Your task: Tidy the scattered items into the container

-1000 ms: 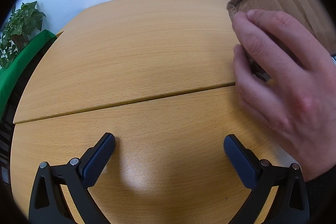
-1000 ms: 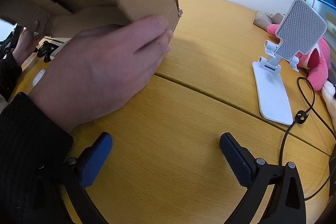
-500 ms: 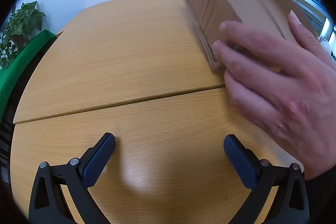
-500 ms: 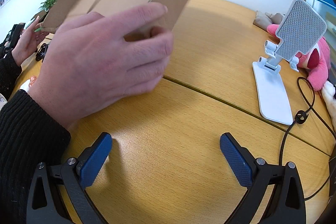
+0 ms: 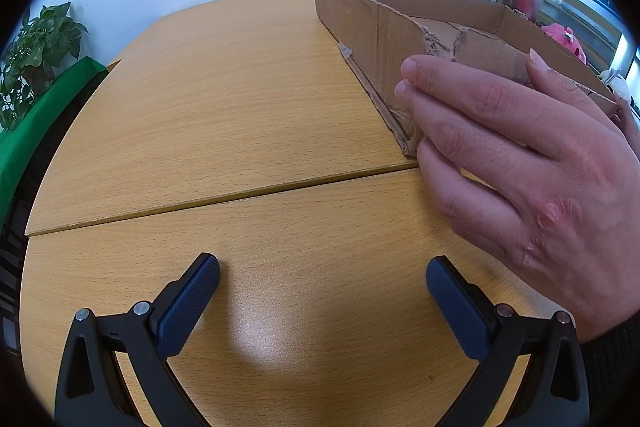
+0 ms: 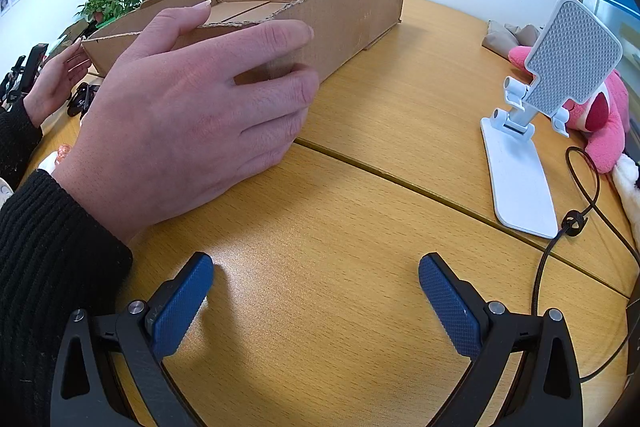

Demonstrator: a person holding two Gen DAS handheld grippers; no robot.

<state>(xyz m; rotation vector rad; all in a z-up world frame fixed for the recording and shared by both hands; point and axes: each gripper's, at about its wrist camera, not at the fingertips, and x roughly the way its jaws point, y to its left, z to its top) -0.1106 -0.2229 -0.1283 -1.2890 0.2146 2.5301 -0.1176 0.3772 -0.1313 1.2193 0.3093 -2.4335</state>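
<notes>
A shallow, torn cardboard box (image 5: 372,27) sits open side up on the wooden table (image 5: 224,115); it also shows in the right wrist view (image 6: 352,15). A bare hand (image 5: 520,155) grips its near wall, seen too in the right wrist view (image 6: 192,123). My left gripper (image 5: 322,291) is open and empty, resting low over the table, left of the box. My right gripper (image 6: 316,291) is open and empty, right of the hand. Small items (image 6: 82,99) lie far left behind the hand, partly hidden.
A white phone stand (image 6: 532,131), a black cable (image 6: 576,219) and a pink plush toy (image 6: 604,115) lie on the right. A second person's hand (image 6: 56,83) is at far left. A potted plant (image 5: 32,55) stands beyond the table edge.
The hand has lowered the cardboard box from tilted in the air to flat on the table, open side up. Both grippers have stayed still and open.
</notes>
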